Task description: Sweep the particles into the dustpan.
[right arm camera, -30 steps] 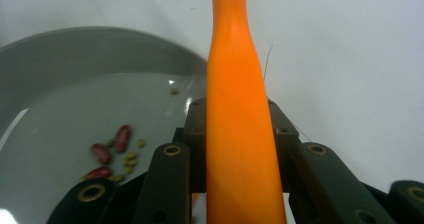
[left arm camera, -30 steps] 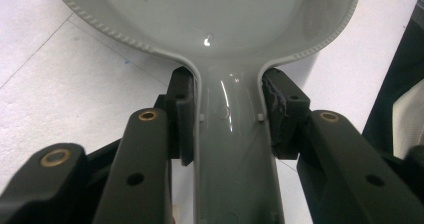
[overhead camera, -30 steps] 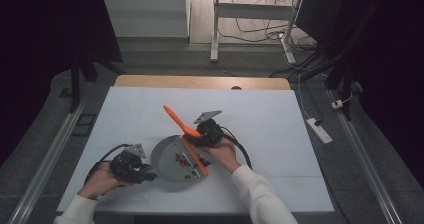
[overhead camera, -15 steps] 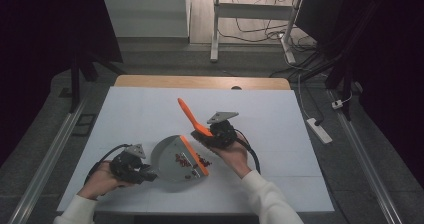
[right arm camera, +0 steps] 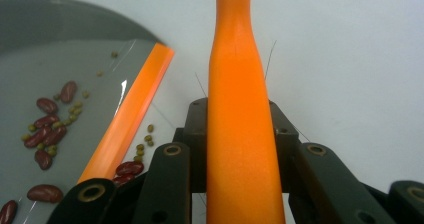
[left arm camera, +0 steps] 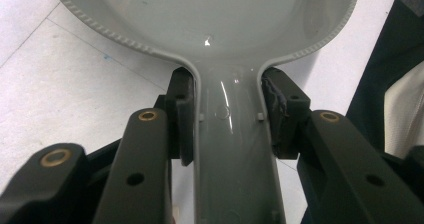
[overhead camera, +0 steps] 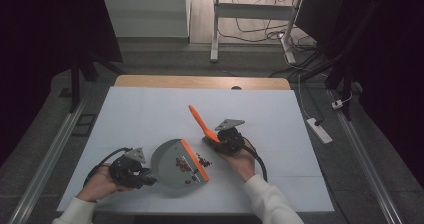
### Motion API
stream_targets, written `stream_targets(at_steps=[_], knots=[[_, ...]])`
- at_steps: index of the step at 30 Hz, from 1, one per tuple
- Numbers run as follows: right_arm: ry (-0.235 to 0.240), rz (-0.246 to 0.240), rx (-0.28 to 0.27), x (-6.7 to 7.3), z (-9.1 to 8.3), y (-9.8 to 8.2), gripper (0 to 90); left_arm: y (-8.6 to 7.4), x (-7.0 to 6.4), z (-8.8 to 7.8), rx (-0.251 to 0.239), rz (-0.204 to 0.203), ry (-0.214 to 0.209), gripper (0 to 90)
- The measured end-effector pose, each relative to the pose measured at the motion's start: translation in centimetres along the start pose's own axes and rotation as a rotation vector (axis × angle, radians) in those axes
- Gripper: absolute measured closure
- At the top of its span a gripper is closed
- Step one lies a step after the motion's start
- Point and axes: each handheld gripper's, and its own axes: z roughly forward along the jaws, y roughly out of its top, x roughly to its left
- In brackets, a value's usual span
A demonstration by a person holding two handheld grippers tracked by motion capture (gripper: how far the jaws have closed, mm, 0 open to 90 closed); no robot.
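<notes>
White table [overhead camera: 150, 109]: left gripper [overhead camera: 131, 170] clenches grey dustpan [overhead camera: 167, 164], right gripper [overhead camera: 227, 136] clenches orange brush handle [right arm camera: 239, 109].

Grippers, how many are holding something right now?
2. The left gripper is shut on the grey dustpan handle; the right gripper is shut on the orange brush handle, right of the pan.

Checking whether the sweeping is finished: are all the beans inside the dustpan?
No. In the right gripper view, several beans lie on the table outside the dustpan's orange lip.
</notes>
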Motion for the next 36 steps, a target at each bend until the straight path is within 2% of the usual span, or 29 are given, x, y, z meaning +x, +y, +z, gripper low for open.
stream_targets(at_steps=[8, 14, 17, 19, 20, 22, 23, 25, 28, 33, 36], knots=[[0.046, 0.002, -0.034, 2.4, 0.7, -0.3, 70.0, 0.1, -0.2, 0.2, -0.003, -0.012, 0.001, 61.3], [0.070, 0.007, -0.047, 3.4, 0.9, -0.3, 69.9, 0.1, -0.2, 0.3, 0.001, -0.007, -0.004, 61.4], [0.124, 0.037, -0.055, 3.7, 1.1, -0.2, 70.0, 0.1, -0.1, 0.3, 0.003, -0.006, -0.004, 61.3], [0.144, 0.026, -0.076, 4.6, 1.1, -0.1, 70.0, 0.1, -0.1, 0.4, 0.005, -0.007, -0.005, 61.3], [0.144, 0.026, -0.076, 4.6, 1.1, -0.1, 70.0, 0.1, -0.1, 0.4, 0.004, -0.008, -0.006, 61.3], [0.208, 0.046, -0.097, 5.1, 1.1, 0.2, 70.1, 0.1, -0.1, 0.4, 0.003, -0.012, -0.003, 61.3], [0.222, 0.041, -0.097, 5.5, 1.1, 0.4, 70.1, 0.1, -0.1, 0.4, 0.004, -0.014, -0.001, 61.3], [0.232, 0.000, -0.100, 6.2, 1.2, 0.8, 70.1, 0.1, -0.1, 0.4, 0.003, -0.013, -0.003, 61.3], [0.219, -0.013, -0.131, 6.0, 0.6, 1.2, 70.1, 0.0, 0.0, 0.5, 0.004, -0.014, -0.005, 61.3], [0.136, 0.025, -0.167, 3.8, -0.8, 1.1, 70.1, 0.0, 0.0, 0.5, 0.003, -0.013, -0.006, 61.3], [0.094, 0.039, -0.155, 2.6, -1.1, 0.6, 70.1, 0.0, 0.0, 0.5, 0.004, -0.013, -0.004, 61.3]])
